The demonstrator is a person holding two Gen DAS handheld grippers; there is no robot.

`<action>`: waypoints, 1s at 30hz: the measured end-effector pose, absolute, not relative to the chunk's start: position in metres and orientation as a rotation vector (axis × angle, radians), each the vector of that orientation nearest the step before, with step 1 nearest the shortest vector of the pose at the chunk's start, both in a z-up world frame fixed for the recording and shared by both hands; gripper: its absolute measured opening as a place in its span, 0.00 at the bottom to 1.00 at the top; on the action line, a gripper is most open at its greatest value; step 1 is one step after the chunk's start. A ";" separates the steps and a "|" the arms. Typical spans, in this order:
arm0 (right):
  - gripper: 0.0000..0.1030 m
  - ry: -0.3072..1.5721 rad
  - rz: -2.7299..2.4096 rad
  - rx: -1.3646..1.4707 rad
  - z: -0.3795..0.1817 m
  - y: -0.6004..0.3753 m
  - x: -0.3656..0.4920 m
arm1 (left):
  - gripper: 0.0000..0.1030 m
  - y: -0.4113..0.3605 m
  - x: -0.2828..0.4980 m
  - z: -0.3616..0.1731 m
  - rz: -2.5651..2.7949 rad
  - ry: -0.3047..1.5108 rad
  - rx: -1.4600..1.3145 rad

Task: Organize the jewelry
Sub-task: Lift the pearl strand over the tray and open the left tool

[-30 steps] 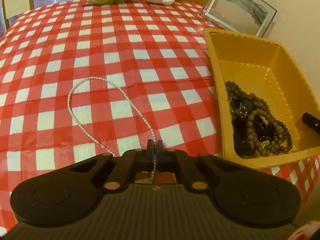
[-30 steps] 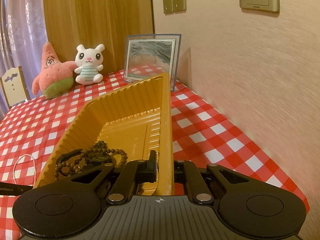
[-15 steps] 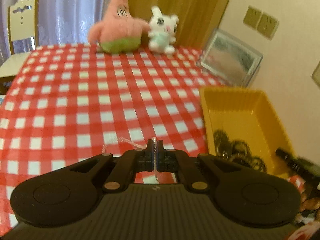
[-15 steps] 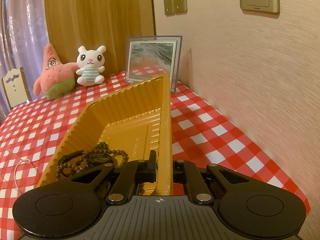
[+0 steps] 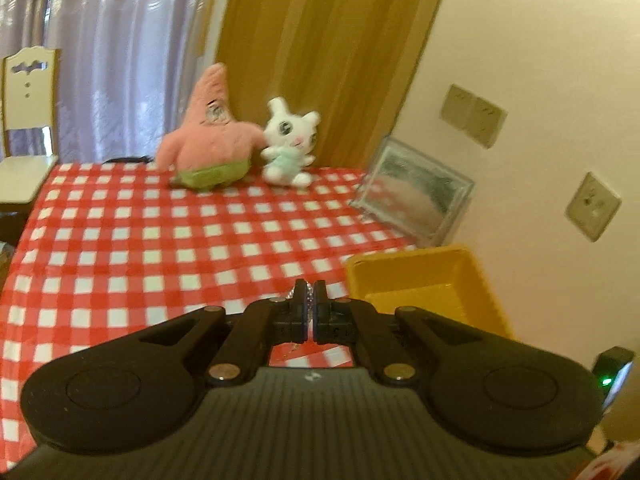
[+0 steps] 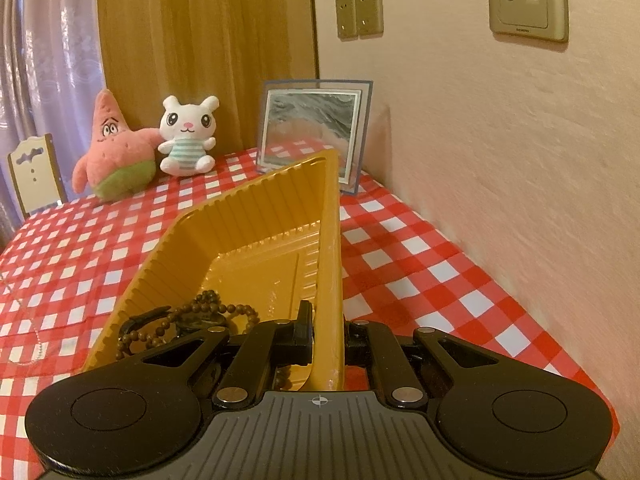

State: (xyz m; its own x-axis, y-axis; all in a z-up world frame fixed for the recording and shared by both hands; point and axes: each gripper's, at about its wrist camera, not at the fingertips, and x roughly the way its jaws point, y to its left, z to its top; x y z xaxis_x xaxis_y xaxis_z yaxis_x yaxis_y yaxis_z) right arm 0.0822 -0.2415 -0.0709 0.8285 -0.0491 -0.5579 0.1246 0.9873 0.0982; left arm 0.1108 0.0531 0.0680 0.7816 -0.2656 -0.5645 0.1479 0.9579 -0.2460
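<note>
My left gripper point(image 5: 309, 293) is shut on a thin white pearl necklace point(image 5: 308, 297), whose beads show between the fingertips, and it is raised above the checked cloth. The rest of the strand hangs below, out of that view. In the right wrist view part of the pearl necklace point(image 6: 37, 346) trails at the far left over the cloth. My right gripper point(image 6: 328, 328) is shut on the right wall of the yellow plastic tray point(image 6: 240, 220), one finger inside and one outside. Brown bead bracelets point(image 6: 208, 312) lie in the tray's near end. The tray point(image 5: 420, 276) sits right of my left gripper.
A pink star plush point(image 5: 208, 144) and a white bunny plush point(image 5: 290, 148) sit at the table's far edge. A framed picture point(image 6: 314, 136) leans on the wall behind the tray. The wall point(image 6: 500, 160) runs close along the right. A chair point(image 5: 26, 120) stands far left.
My left gripper has risen and tilted up, lifting the pearl necklace off the cloth. The right gripper has stayed on the tray wall.
</note>
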 end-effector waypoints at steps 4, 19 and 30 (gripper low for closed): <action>0.07 0.586 -0.092 0.132 -0.071 -0.241 0.083 | 0.01 0.032 0.112 0.082 -0.305 0.608 -0.185; 0.07 0.588 -0.089 0.134 -0.069 -0.240 0.084 | 0.01 -0.073 0.144 0.112 -0.610 0.526 -0.233; 0.07 0.595 -0.086 0.149 -0.072 -0.244 0.085 | 0.01 -0.100 0.170 0.051 -0.643 0.710 -0.269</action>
